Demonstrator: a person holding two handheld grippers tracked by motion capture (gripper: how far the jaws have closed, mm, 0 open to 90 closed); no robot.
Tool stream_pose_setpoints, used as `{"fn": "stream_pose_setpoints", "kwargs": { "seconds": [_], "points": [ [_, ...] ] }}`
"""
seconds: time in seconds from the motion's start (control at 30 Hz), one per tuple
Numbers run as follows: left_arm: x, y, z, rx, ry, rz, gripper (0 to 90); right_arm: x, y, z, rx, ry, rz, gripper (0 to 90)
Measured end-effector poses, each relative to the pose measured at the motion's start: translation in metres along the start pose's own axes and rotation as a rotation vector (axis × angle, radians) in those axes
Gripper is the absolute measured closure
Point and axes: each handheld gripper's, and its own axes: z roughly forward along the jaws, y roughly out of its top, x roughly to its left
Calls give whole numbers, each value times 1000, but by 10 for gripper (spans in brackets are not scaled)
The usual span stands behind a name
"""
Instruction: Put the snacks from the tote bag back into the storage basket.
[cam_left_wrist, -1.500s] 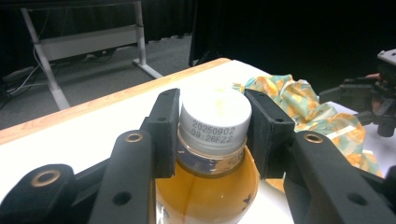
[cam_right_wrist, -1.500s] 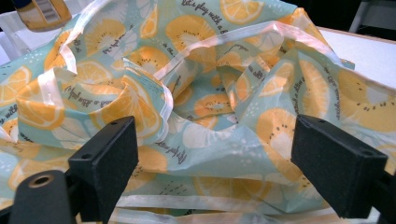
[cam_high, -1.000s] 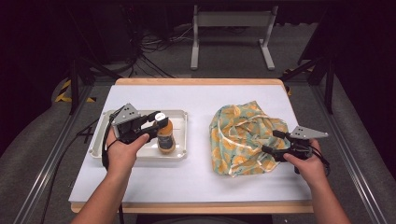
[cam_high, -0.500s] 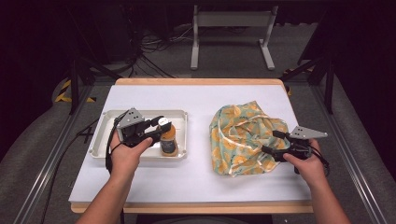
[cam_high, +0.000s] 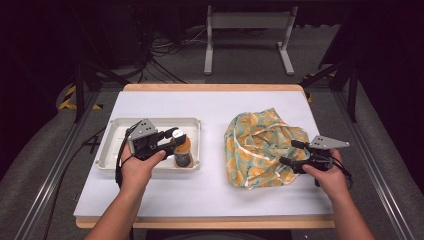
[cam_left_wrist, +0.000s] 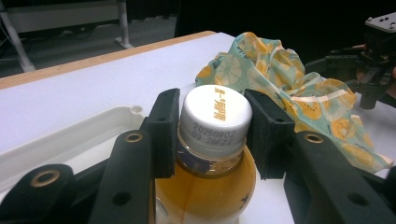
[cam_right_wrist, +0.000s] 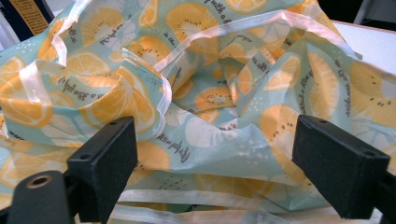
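the left gripper (cam_left_wrist: 212, 135) is clamped on the neck and white cap of an orange drink bottle (cam_left_wrist: 210, 186), its pads pressed to both sides just under the cap; in the high view the bottle (cam_high: 183, 152) stands upright at the right end of the white tray (cam_high: 116, 145) on the worktop (cam_high: 210, 107). the right gripper (cam_right_wrist: 215, 163) has its jaws spread wide, gripping nothing, at the near edge of the crumpled lemon-print bag (cam_right_wrist: 210, 84), which lies on the right half of the worktop, well apart from the tray
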Motion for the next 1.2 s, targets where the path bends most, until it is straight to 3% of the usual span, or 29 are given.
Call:
{"fn": "stream_pose_setpoints", "kwargs": {
  "seconds": [0.2, 0.4, 0.63, 0.8, 1.03, 1.2],
  "points": [
    [-1, -3, 0, -20, -14, -13, 565, 0, 0, 0, -1, 3, 1, 147],
    [-4, -3, 3, -6, -38, 8, 533, 0, 1, -2, -8, 0, -2, 147],
    [-7, -1, 3, 10, -28, 33, 248, 0, 3, -4, -20, -4, -5, 148],
    [-9, 4, 1, 11, -18, 47, 146, 2, 6, -8, -41, -8, -12, 146],
    [-6, 12, -19, -11, -14, 54, 115, 5, 14, -17, -97, -27, -15, 145],
    [3, 5, -42, -13, 10, 47, 108, 9, 22, -26, -124, -36, -27, 145]
  ]
}}
